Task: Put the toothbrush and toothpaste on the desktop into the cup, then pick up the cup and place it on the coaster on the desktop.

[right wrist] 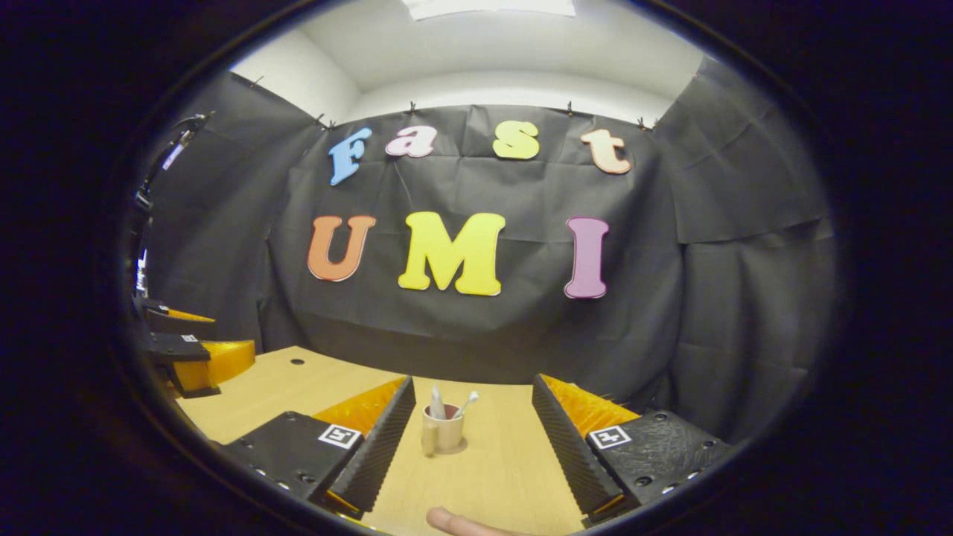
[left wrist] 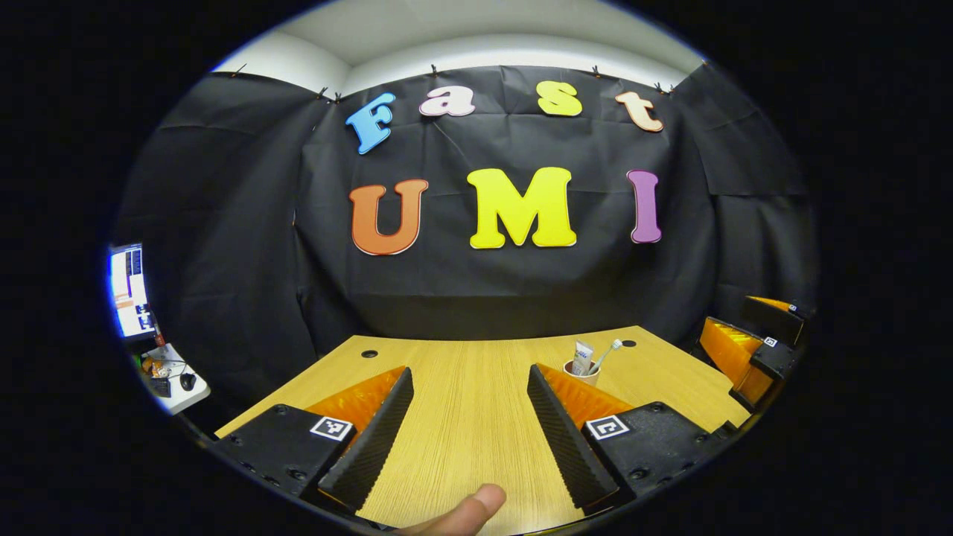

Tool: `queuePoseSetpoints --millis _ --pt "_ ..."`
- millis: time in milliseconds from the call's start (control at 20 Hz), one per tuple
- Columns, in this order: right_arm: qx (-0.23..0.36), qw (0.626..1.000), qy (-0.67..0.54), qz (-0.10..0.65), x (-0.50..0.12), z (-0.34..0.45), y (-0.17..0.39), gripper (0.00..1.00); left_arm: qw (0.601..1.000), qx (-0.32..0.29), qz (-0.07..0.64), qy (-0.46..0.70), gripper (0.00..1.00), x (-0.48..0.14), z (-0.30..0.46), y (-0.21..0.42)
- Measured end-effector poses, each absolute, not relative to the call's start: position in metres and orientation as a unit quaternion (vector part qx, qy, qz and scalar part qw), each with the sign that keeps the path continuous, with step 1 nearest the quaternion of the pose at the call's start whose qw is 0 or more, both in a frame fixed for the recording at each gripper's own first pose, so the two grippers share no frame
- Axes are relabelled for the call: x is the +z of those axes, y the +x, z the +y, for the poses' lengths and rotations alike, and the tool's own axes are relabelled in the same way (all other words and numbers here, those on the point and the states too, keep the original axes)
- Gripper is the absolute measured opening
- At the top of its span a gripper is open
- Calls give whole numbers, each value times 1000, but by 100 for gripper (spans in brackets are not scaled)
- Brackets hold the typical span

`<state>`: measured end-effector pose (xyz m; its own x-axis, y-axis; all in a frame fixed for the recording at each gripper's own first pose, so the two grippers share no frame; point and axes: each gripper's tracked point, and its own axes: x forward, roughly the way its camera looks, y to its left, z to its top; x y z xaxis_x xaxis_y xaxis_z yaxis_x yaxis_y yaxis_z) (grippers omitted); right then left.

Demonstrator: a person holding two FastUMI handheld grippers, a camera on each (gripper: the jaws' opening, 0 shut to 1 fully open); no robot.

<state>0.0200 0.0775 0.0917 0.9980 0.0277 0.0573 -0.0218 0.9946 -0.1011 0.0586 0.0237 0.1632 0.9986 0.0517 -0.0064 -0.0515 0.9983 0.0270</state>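
A tan cup (left wrist: pixel 581 371) stands upright on the wooden desktop (left wrist: pixel 476 417), far right of my left gripper (left wrist: pixel 469 372), which is open and holds nothing. A white toothpaste tube (left wrist: pixel 583 356) and a white toothbrush (left wrist: pixel 610 348) stick up out of the cup. In the right gripper view the same cup (right wrist: pixel 444 432), handle to its left, stands just ahead between the fingers of my open right gripper (right wrist: pixel 473 381), untouched. A thin round coaster (right wrist: pixel 461 449) seems to lie under it. Toothpaste (right wrist: pixel 437 403) and toothbrush (right wrist: pixel 469 402) lean inside.
The right gripper's body (left wrist: pixel 748 350) hovers past the desk's right edge in the left gripper view; the left gripper (right wrist: pixel 190 350) hangs at the desk's left in the other. A monitor and small side table (left wrist: pixel 130 294) stand far left. Black cloth walls the back. A fingertip (left wrist: pixel 461 514) shows low.
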Motion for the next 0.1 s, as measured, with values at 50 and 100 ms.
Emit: queuePoseSetpoints --millis 50,100 --pt "18 998 -57 -33 91 85 24 95 1000 26 -2 15 98 165 24 60" --pt "22 997 -65 -34 91 93 30 95 1000 27 0 12 97 163 24 62"
